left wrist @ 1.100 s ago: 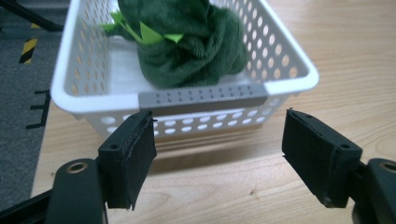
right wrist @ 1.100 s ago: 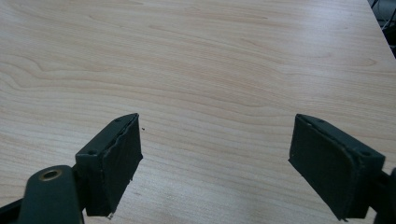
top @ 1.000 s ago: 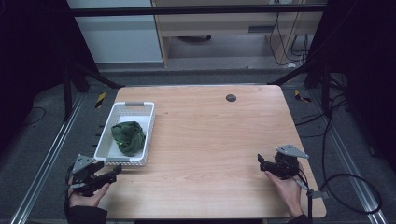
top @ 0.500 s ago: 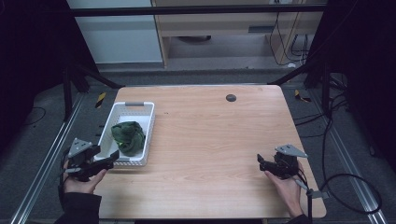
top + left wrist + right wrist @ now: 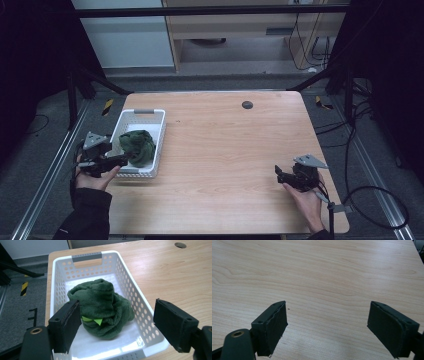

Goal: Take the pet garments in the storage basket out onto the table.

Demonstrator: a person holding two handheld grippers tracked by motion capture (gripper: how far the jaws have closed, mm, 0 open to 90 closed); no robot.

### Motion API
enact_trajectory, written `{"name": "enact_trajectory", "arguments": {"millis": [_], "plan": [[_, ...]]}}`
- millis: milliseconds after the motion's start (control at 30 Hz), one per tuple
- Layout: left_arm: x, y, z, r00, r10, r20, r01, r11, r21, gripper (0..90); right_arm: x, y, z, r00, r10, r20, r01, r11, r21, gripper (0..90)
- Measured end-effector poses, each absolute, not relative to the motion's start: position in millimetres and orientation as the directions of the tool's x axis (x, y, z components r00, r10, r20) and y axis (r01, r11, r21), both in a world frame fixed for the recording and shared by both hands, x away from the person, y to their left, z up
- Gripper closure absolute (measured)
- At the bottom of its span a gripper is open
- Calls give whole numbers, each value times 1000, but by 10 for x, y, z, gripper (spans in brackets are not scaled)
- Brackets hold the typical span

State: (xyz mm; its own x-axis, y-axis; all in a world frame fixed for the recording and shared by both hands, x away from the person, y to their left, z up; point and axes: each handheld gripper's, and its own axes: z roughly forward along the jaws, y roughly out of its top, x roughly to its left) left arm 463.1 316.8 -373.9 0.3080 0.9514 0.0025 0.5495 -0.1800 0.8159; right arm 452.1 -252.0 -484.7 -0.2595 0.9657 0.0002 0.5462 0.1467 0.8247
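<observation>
A crumpled dark green cloth (image 5: 137,145) (image 5: 102,310) with a small bright green tag lies in a white perforated basket (image 5: 149,119) (image 5: 60,290) at the table's left side. My left gripper (image 5: 119,160) (image 5: 117,325) hovers at the basket's near end, open, its jaws on either side of the cloth without touching it. My right gripper (image 5: 278,175) (image 5: 328,327) is held low over bare wood near the front right of the table, open with nothing between its jaws.
The wooden table (image 5: 230,150) has a round dark cable hole (image 5: 247,104) near its far edge. Dark frame posts and cables stand around the table, with grey floor to the left of the basket.
My left gripper has moved forward and right from the table's front left corner up to the basket's near end, toward the cloth. The right gripper has stayed in place.
</observation>
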Motion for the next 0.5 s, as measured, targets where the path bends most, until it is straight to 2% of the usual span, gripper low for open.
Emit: {"name": "enact_trajectory", "arguments": {"millis": [500], "plan": [[4961, 3152, -3668, 315, 949, 15, 589, -208, 781, 208, 4528, -2519, -4853, -261, 965, -10, 547, 156, 822, 156]]}}
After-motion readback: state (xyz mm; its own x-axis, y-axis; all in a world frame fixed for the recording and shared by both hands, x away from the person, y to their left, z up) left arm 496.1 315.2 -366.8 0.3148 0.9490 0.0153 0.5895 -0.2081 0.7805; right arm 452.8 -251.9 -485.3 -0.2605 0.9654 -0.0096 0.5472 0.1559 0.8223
